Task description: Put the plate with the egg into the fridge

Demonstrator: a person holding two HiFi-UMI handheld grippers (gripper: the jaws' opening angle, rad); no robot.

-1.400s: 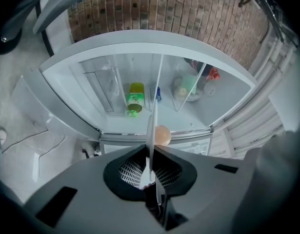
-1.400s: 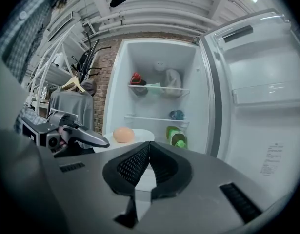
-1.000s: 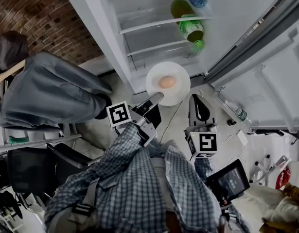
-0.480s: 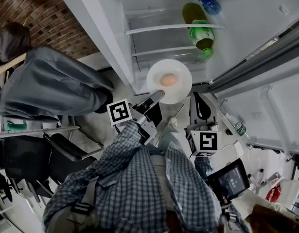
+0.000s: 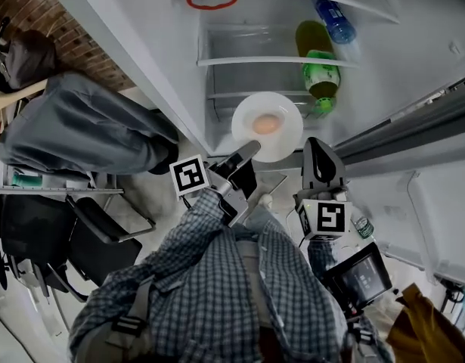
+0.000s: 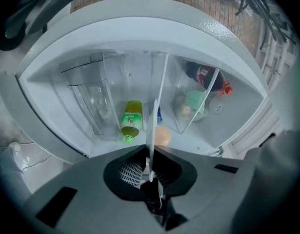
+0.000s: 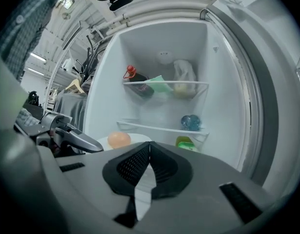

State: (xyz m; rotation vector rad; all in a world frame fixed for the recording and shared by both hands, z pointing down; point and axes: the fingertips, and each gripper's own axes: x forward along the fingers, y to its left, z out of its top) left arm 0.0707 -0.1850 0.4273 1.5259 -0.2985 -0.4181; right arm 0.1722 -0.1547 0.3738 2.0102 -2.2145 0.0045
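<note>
No legible text (bottle labels [image 5: 320, 70] too blurred)

The head view looks steeply down from above the person's blue checked shirt [image 5: 240, 293], which fills the lower half of the frame. The open white fridge [image 5: 247, 44] fills the top. The left gripper view sits low and close to the fridge, facing straight into its shelves along the jaws. The right gripper view faces the same interior from alongside and catches the left gripper [image 7: 86, 143] at the left of its frame. All three views share the pale orange egg [image 5: 267, 124], the round white plate [image 5: 289, 138] and the green-labelled bottle of yellow drink [image 5: 317, 63].
</note>
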